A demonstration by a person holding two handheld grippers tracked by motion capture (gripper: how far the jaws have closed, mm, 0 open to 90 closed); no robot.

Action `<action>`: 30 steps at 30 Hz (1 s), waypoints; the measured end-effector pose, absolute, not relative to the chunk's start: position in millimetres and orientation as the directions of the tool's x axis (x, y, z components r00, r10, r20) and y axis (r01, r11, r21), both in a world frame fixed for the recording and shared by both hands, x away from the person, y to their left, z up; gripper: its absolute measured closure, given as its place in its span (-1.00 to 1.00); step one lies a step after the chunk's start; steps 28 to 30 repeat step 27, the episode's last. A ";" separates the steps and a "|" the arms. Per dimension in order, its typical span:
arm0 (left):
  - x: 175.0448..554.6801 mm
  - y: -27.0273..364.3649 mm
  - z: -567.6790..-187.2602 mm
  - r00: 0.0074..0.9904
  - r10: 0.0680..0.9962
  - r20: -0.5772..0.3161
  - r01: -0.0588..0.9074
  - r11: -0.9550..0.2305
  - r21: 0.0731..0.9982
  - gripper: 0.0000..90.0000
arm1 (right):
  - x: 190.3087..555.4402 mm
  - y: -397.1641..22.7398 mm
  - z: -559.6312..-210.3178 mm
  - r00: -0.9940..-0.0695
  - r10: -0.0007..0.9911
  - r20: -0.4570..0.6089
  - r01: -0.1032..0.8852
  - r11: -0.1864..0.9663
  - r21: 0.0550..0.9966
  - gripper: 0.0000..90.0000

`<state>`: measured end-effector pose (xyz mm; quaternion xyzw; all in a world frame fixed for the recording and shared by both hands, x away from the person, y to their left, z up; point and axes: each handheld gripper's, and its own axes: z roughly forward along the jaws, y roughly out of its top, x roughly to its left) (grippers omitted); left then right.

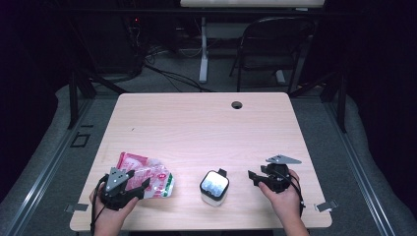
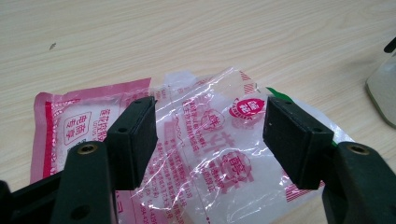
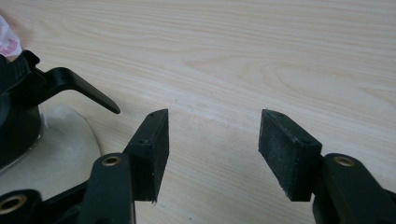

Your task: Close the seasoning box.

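A pink printed packet (image 1: 129,161) and a crumpled clear bag with red print (image 1: 160,181) lie overlapping near the table's front left. My left gripper (image 1: 143,186) hovers at their near edge. In the left gripper view the left gripper (image 2: 210,135) is open, with the clear bag (image 2: 210,163) and the pink packet (image 2: 70,126) lying on the table behind the pads. A small white container with a black lid (image 1: 214,187) stands front centre. My right gripper (image 1: 253,177) is open just right of it, nothing between its pads. In the right gripper view the right gripper (image 3: 212,149) is over bare wood, with the container (image 3: 51,140) and its black clasp (image 3: 79,88) at the left.
The wooden table (image 1: 206,128) has a round cable hole (image 1: 237,104) near its far edge. A folding chair (image 1: 273,46) and a white desk leg (image 1: 203,49) stand on the floor beyond. Metal clips (image 1: 326,206) sit at the front corners.
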<state>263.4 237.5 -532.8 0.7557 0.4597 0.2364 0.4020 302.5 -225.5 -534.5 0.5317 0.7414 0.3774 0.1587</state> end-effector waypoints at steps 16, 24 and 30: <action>264.0 238.3 -534.8 0.457 0.890 -0.015 0.515 -0.250 0.820 -0.24 | 303.0 -220.1 -541.3 -0.393 0.908 0.147 0.664 0.169 0.728 -0.05; 264.9 240.3 -534.1 0.451 0.892 -0.016 0.514 -0.245 0.822 -0.24 | 302.7 -221.0 -541.1 -0.382 0.911 0.155 0.668 0.156 0.728 -0.07; 265.4 240.6 -532.8 0.449 0.893 -0.020 0.510 -0.239 0.826 -0.24 | 302.5 -222.0 -540.7 -0.386 0.910 0.151 0.663 0.160 0.731 -0.10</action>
